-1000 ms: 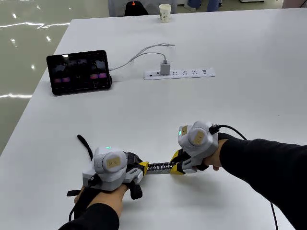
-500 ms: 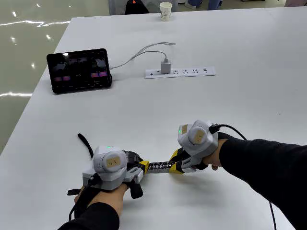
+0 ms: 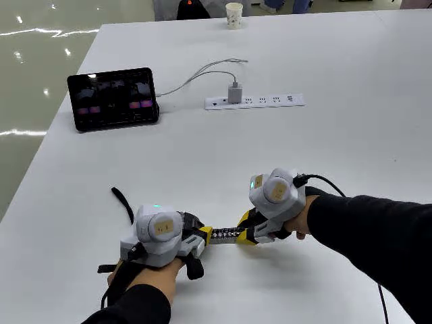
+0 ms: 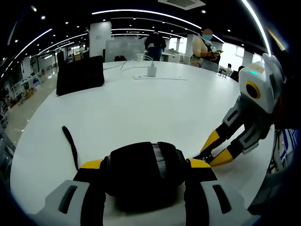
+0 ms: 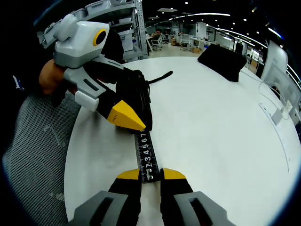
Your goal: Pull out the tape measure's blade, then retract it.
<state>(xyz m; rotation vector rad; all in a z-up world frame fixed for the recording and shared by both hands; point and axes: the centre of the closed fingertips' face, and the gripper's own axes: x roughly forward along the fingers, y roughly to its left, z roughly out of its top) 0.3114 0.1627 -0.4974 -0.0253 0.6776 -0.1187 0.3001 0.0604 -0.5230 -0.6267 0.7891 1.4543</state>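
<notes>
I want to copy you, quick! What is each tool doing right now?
Left tool: closed, holding the tape measure case.
Right tool: closed, pinching the end of the blade.

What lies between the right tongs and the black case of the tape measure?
A short stretch of pulled-out blade, printed with numbers, runs from the case to the right tongs. The right gripper view shows it.

Head view looks down; gripper views low, facing each other across blade [image 5: 145, 157].
</notes>
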